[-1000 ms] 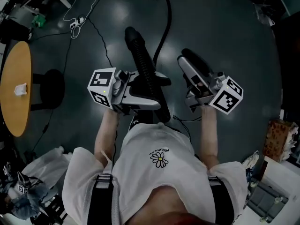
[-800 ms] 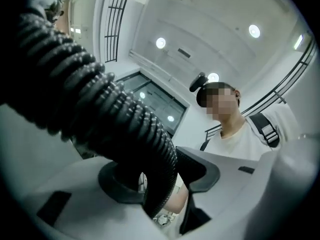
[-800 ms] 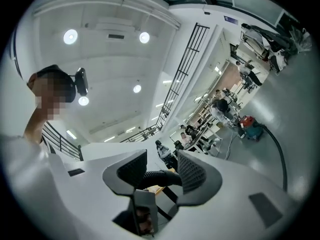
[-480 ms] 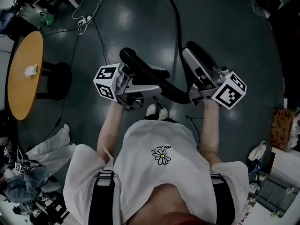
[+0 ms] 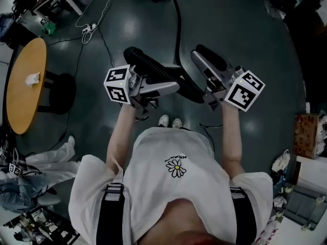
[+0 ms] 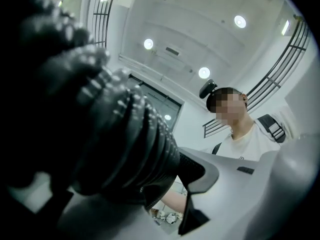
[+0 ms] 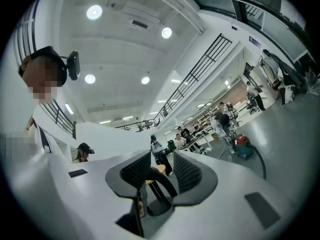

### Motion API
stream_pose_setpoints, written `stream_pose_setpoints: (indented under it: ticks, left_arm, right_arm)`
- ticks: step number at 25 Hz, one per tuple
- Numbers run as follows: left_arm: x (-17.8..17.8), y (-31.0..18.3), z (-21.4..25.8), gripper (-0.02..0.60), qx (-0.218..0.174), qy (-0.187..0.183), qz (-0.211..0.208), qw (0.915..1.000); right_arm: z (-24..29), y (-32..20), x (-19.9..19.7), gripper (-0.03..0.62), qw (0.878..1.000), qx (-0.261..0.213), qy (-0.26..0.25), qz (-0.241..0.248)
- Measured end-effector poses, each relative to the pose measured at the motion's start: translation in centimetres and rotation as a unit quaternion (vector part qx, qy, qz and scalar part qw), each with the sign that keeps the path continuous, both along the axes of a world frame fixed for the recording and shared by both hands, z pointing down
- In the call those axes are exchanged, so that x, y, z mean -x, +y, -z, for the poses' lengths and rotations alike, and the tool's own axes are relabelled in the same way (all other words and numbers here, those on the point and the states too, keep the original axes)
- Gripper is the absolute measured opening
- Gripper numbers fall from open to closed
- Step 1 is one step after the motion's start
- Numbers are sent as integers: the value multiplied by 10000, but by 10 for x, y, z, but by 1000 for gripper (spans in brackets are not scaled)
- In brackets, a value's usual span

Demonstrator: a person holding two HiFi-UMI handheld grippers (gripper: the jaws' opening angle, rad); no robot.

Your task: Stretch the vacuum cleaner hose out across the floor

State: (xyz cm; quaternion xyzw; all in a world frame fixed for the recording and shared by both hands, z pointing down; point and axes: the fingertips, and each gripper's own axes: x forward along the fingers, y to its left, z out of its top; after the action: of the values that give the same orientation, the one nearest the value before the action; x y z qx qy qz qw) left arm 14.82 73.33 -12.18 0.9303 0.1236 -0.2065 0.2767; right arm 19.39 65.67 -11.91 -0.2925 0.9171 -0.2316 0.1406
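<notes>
The black ribbed vacuum hose runs slantwise in front of me, from upper left down toward my right gripper. My left gripper is shut on its thick ribbed part; its jaws have just been closing with the hose between them. In the left gripper view the hose fills the left side and hides one jaw of the left gripper. My right gripper is beside the hose's near end, and in its own view the right gripper stands open and empty. A thinner black tube leads off to the vacuum cleaner.
A round wooden table and a dark stool stand at the left. Cables lie on the dark floor beyond. A cardboard box and clutter sit at the right. Several people stand far off by the desks.
The ribbed hose has swung from pointing away from me to lying crosswise toward the right gripper. Both grippers have shifted with it and now hold still.
</notes>
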Motion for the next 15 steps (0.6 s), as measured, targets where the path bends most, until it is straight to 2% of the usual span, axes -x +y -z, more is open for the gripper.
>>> stream_pose_setpoints:
  ticks: [7, 11, 15]
  left_arm:
    - [-1, 3, -5, 179, -300, -369, 182, 9987]
    - [-2, 1, -4, 179, -352, -351, 162, 9986]
    - [-3, -1, -6, 179, -220, -302, 139, 9992]
  right_arm:
    - [-15, 18, 22, 156, 9989, -99, 424, 166]
    - [-18, 20, 25, 144, 9989, -96, 415, 199]
    - [-20, 20, 25, 141, 9988, -67, 443, 173]
